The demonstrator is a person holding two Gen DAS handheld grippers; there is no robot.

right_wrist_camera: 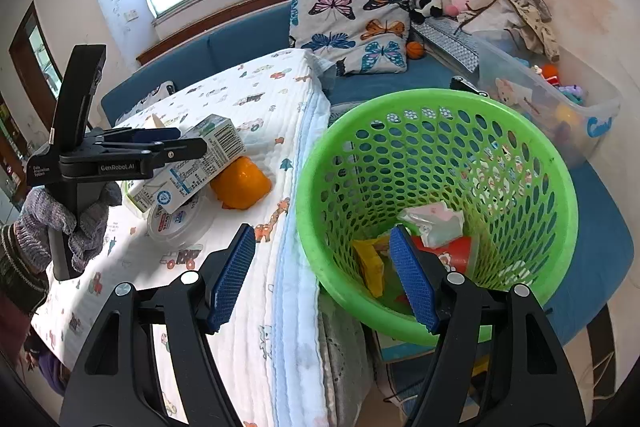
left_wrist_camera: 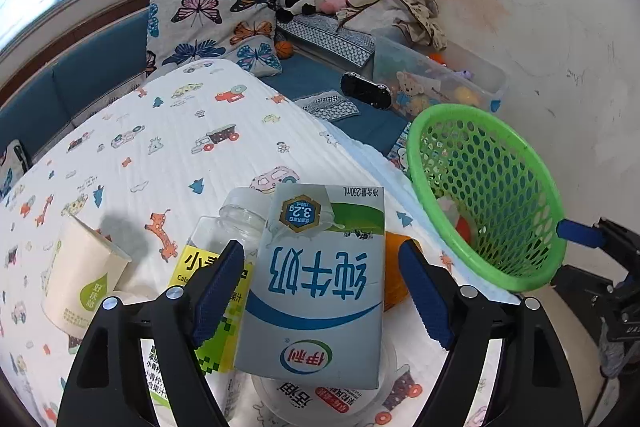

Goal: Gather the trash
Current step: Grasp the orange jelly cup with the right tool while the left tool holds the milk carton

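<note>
A white and blue milk carton lies tilted on a pile of trash on the table. My left gripper is open, its blue pads on either side of the carton with gaps; in the right wrist view it hovers at the carton. My right gripper is open and straddles the near rim of the green basket, which holds a yellow wrapper, a red cup and a crumpled wrapper. The basket also shows in the left wrist view.
On the patterned table cover lie a clear bottle with a yellow label, a paper cup, an orange cup and a round white lid. Behind are a blue sofa, a butterfly pillow and a toy bin.
</note>
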